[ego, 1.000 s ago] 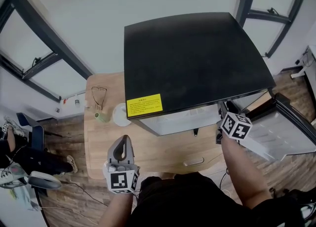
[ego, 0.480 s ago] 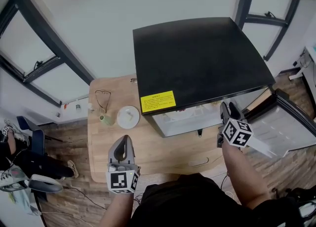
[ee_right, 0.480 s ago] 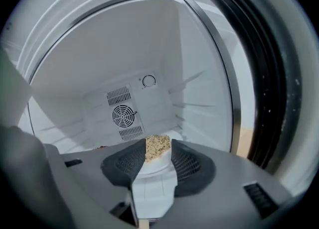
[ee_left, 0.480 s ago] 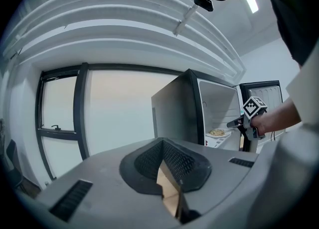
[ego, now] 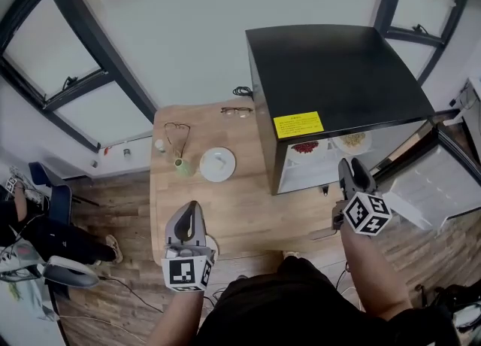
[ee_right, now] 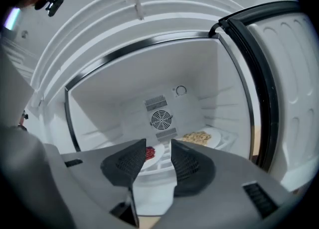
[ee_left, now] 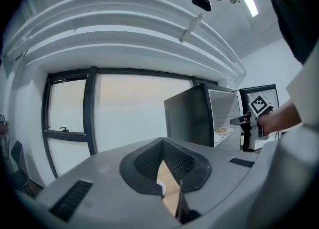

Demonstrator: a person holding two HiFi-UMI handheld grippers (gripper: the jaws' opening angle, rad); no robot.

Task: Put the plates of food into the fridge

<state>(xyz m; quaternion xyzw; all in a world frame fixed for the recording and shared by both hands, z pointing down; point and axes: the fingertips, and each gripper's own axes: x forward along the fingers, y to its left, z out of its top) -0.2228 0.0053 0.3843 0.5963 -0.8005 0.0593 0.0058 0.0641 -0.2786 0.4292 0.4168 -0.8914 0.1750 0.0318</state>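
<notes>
**Inspector:** White plates, two of them, now show on the fridge [ego: 261,126] shelf: the plate of red food [ego: 304,147] beside the plate of pale food [ego: 353,140]. A second ago the black top [ego: 338,74] hid the interior from us.

**Second:** And the right gripper [ego: 352,165]?

**Inspector:** Just before the opening, jaws apart, nothing between them. We judge those two delivered.

**Second:** Outstanding?

**Inspector:** One white plate [ego: 217,164] on the wooden table [ego: 225,217], well apart from the fridge. We cannot make out its contents. The left gripper [ego: 189,209] hangs over the table, jaws closed on nothing. The door [ego: 443,179] stands open.
</notes>
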